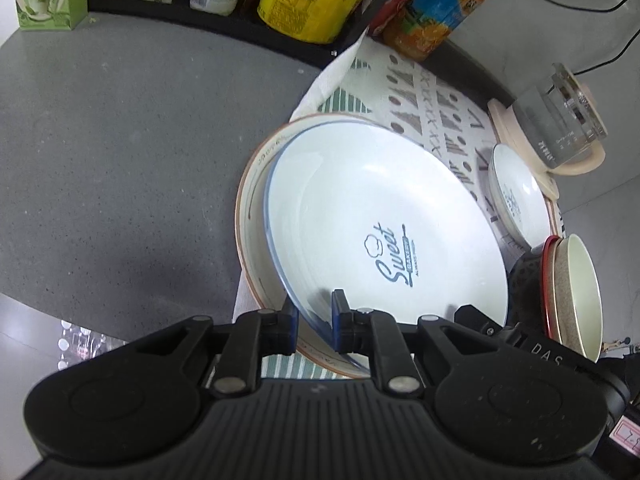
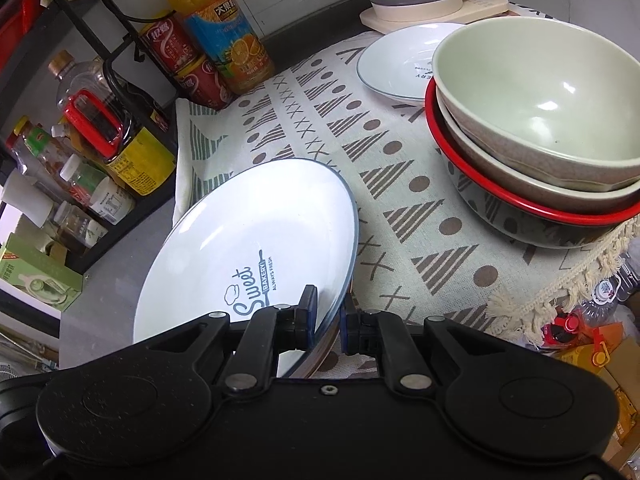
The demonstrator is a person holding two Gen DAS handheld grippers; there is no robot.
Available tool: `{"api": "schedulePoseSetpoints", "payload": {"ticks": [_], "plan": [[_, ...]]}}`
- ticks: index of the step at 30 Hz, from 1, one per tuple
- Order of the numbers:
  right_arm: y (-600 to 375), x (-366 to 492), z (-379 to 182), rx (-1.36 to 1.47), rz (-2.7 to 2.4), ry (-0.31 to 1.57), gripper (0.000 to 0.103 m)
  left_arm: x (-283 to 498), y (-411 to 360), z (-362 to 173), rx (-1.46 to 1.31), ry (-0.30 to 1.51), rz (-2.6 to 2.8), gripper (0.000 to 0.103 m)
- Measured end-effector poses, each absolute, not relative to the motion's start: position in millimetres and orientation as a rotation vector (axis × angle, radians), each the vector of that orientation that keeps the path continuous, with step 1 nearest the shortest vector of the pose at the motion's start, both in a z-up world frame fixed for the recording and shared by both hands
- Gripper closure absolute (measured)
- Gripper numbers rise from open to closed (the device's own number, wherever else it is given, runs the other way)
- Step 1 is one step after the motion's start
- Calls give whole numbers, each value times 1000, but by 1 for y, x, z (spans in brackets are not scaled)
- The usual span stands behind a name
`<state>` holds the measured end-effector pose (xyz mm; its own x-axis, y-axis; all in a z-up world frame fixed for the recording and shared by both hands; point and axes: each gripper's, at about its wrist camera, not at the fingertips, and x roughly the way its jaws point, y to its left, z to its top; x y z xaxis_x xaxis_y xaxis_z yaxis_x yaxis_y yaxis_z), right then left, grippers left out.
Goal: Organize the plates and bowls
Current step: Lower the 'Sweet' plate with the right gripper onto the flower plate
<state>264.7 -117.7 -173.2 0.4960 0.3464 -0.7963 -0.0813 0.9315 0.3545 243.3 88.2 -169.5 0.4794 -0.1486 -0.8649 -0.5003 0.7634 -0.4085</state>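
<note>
Left wrist view: the large white plate (image 1: pixel 380 216), printed "Sweet Bakery", is seen tilted over a brown-rimmed plate (image 1: pixel 250 216) that lies beneath it on the patterned cloth (image 1: pixel 432 100), at the edge of the grey desk (image 1: pixel 112 152). Its near rim is pinched by the left hand-held gripper (image 1: pixel 314 312), whose jaws are closed narrowly on it. In the right wrist view the same plate (image 2: pixel 248 240) is clamped at its opposite rim by the right hand-held gripper (image 2: pixel 328 312), likewise nearly closed. The plate is judged stiff, glazed and slippery, fairly heavy for its thin edge, and breakable if dropped; a firm hold on the rim at two opposite points is judged best. A stack of bowls (image 2: pixel 536 132) and a small plate (image 2: pixel 400 64) are set further along the cloth.
</note>
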Motion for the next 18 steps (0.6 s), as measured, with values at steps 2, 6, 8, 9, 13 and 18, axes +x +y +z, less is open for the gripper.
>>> {"api": "schedulePoseSetpoints", "payload": {"ticks": [2, 6, 8, 9, 13, 18], "plan": [[-119, 267, -174, 290, 261, 1029, 92, 244, 90, -169, -712, 1091, 241, 89], [-118, 269, -174, 267, 265, 1034, 93, 245, 97, -163, -708, 1107, 280, 89], [-116, 270, -173, 248, 268, 1035, 93, 246, 100, -161, -691, 1105, 297, 89], [-115, 271, -173, 239, 269, 1033, 93, 247, 102, -160, -680, 1101, 304, 89], [-114, 274, -172, 214, 268, 1027, 94, 248, 105, -159, -636, 1101, 334, 83], [-113, 275, -174, 186, 262, 1027, 93, 250, 109, -166, -638, 1109, 349, 75]]}}
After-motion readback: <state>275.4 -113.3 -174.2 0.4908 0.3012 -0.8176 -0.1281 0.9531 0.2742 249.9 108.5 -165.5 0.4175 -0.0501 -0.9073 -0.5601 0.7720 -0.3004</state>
